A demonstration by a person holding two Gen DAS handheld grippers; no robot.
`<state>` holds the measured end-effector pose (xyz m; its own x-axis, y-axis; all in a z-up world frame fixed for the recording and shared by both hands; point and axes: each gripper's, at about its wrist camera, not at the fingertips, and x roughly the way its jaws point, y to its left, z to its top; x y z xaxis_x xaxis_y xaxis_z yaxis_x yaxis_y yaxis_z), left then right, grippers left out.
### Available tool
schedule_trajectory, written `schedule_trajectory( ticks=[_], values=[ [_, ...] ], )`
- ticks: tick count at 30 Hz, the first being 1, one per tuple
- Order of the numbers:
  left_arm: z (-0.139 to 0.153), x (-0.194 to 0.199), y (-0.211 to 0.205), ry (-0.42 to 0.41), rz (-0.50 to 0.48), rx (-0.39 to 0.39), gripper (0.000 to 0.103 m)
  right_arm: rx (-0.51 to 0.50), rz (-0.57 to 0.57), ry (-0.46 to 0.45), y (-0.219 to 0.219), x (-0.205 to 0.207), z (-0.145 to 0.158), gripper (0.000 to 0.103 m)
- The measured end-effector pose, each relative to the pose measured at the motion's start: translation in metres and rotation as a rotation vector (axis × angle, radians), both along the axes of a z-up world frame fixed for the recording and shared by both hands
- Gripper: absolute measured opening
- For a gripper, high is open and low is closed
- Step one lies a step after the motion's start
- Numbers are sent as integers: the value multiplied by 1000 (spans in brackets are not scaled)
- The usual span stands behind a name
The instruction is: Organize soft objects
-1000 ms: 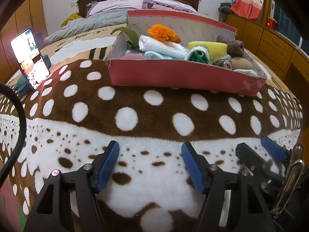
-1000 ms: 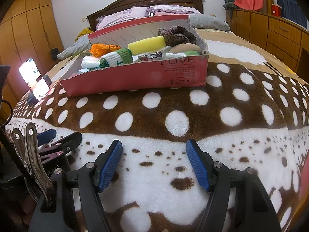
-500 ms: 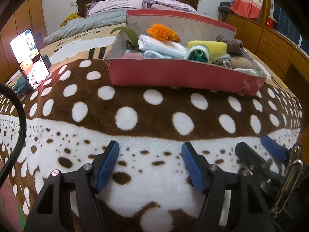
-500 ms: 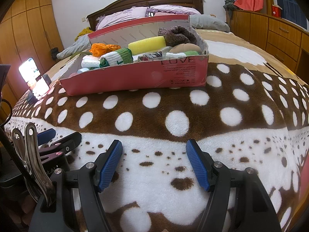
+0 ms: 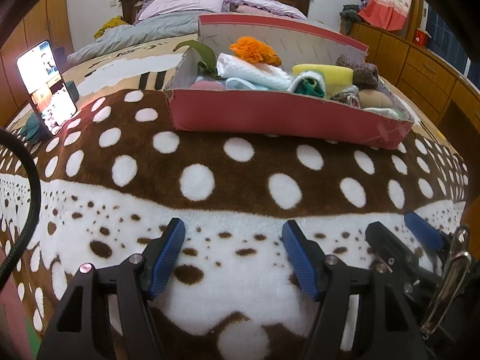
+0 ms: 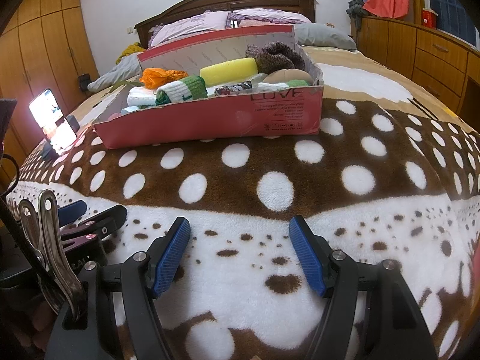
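Wooden headboard (image 6: 240,3), wardrobes (image 6: 45,39), possibly dresser (image 6: 420,48)

Red box (image 5: 279,117) near wall hides lower halves of the soft stuff inside; pink item (image 5: 207,85) at its left end shows only as a sliver above the rim, can't ID. Small print under "LOVE" on box front in right wrist view too small to read, phone screen (image 5: 45,87) at left edge of bed blown out. Both gripper bodies cut off by frame bottoms, black cable (image 5: 28,198) cut at left edge.
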<state>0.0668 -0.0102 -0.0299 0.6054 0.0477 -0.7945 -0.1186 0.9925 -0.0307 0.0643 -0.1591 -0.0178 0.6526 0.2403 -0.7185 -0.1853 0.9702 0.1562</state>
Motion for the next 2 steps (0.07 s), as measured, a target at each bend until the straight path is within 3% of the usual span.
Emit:
schedule_trajectory(
  ticks=[2],
  values=[
    [0, -1, 0, -1, 1, -2, 72, 2, 0, -1, -1, -1, 0, 71]
  ],
)
